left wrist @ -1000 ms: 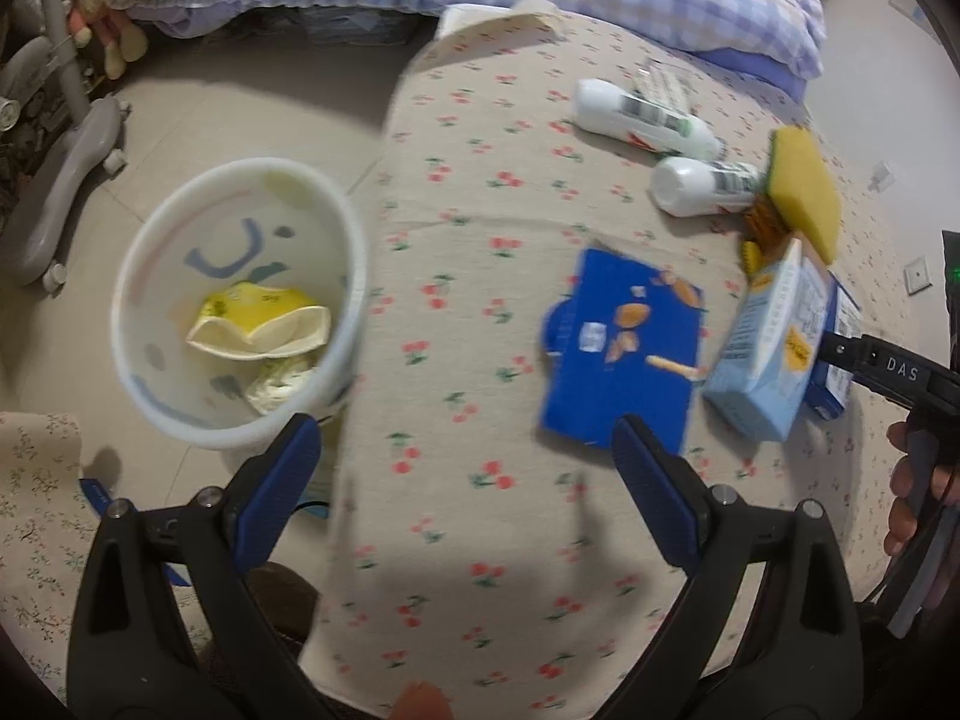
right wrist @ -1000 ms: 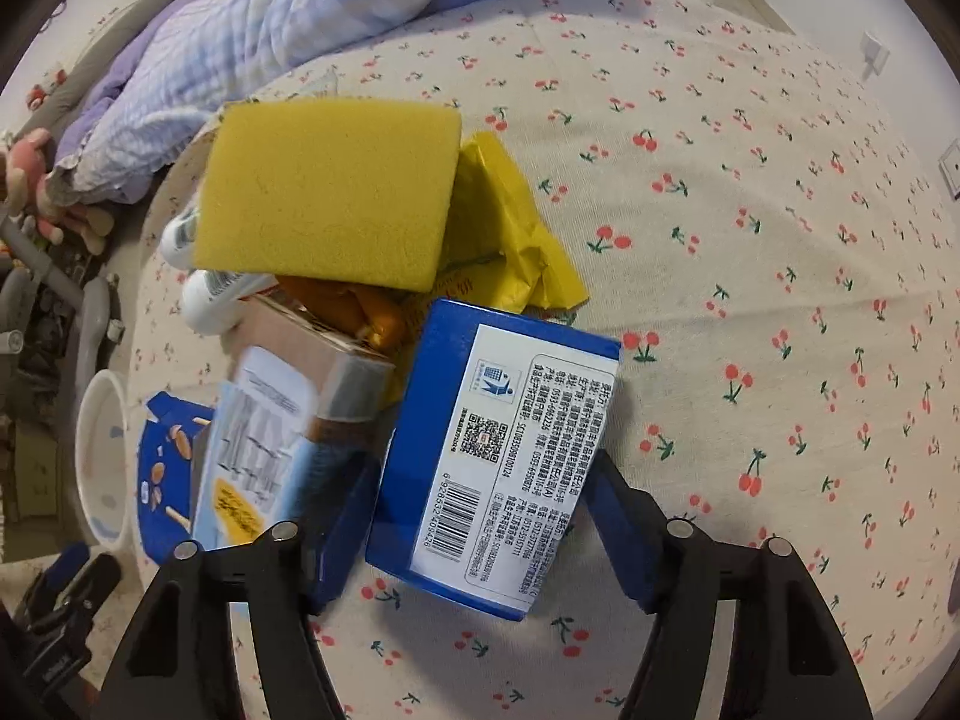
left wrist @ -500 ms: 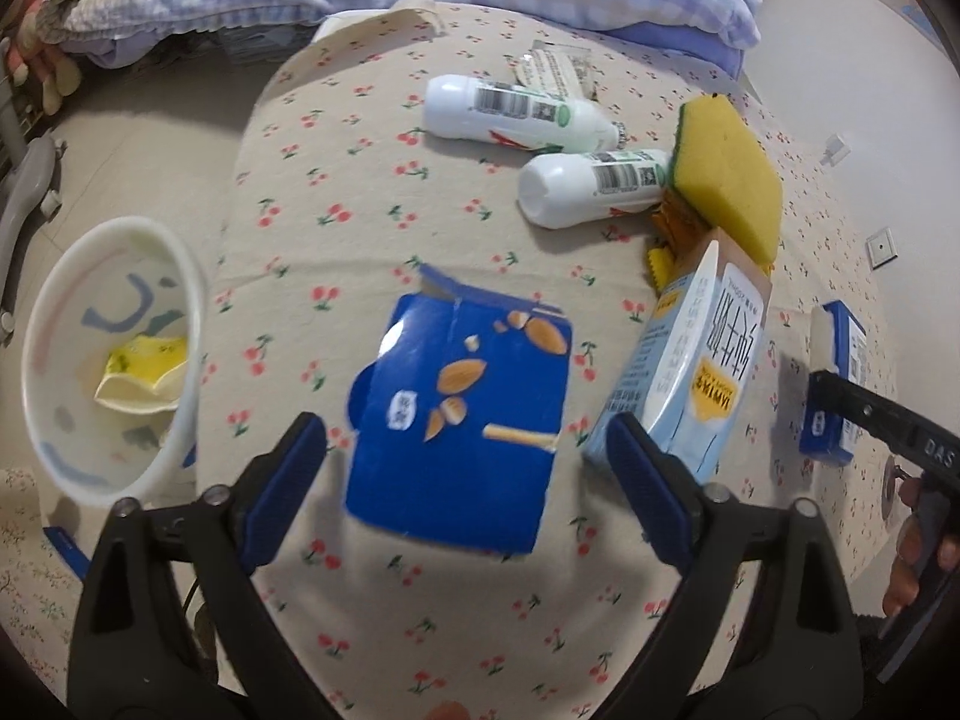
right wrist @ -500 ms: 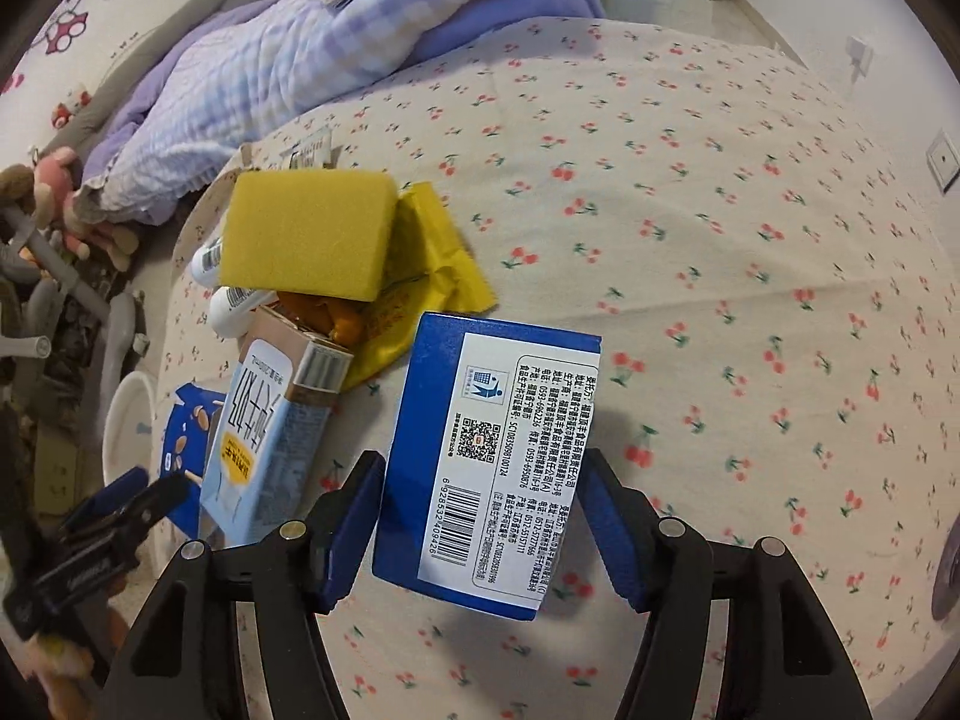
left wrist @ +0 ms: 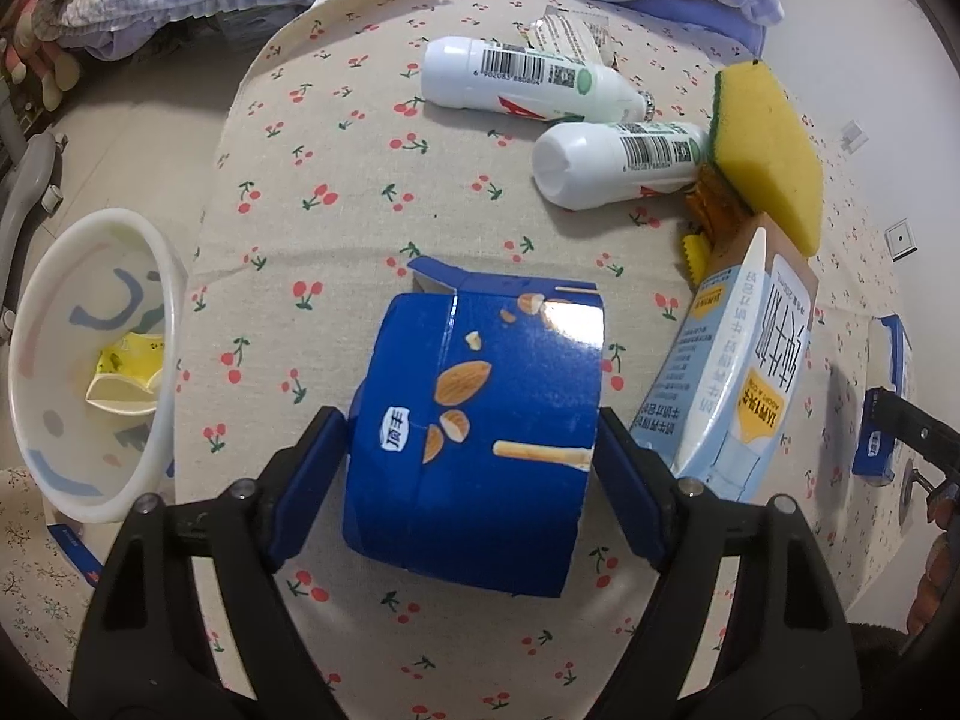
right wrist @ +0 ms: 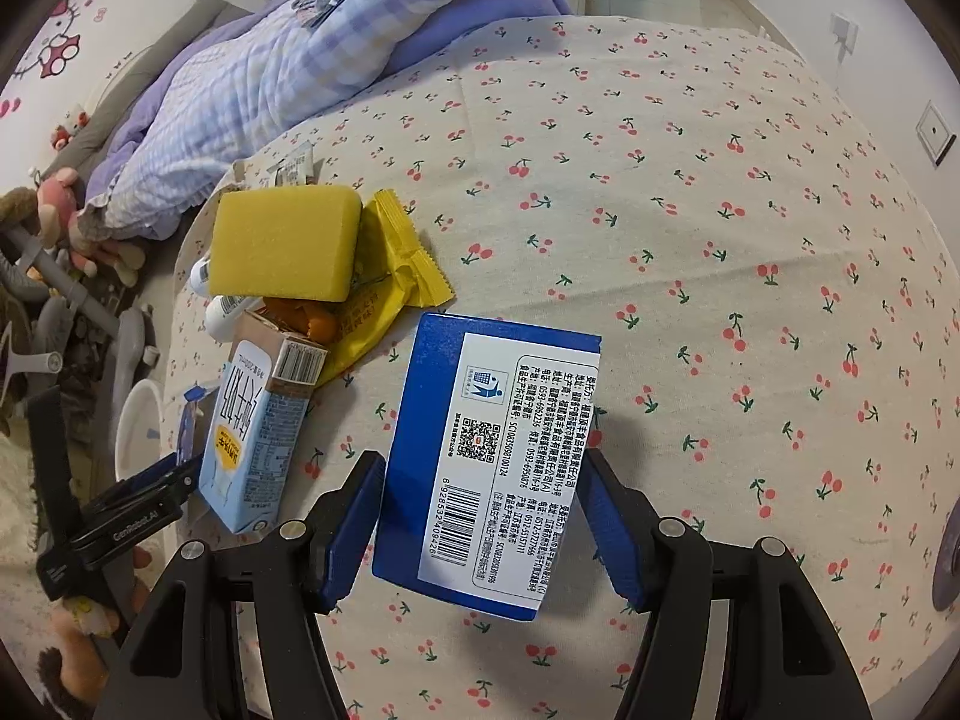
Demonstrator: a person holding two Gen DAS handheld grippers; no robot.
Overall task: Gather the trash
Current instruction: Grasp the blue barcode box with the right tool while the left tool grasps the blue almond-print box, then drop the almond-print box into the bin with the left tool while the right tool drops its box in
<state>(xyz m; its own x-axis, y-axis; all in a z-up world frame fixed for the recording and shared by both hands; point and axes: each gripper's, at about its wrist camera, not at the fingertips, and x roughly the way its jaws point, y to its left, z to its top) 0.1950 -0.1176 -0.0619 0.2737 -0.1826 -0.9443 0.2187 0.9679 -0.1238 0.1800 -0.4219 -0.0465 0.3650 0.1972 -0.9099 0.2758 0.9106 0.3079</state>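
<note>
A flattened blue almond snack box (left wrist: 480,438) lies on the cherry-print table, between the fingers of my left gripper (left wrist: 471,462), whose pads sit against its two sides. My right gripper (right wrist: 480,516) is shut on a blue box with a white barcode label (right wrist: 486,456) and holds it above the table. A light-blue milk carton (left wrist: 738,384) stands to the right of the almond box; it also shows in the right wrist view (right wrist: 252,438). A white bin (left wrist: 90,372) with a yellow wrapper inside stands on the floor, left of the table.
Two white bottles (left wrist: 522,81) (left wrist: 618,162) lie at the far side. A yellow sponge (right wrist: 282,243) rests on a yellow wrapper (right wrist: 396,264) and orange scraps. A bed with a purple checked quilt (right wrist: 288,72) lies beyond the table.
My left gripper has swung from the bin to the almond box and closed in around it. My right gripper has lifted the labelled blue box away from the carton.
</note>
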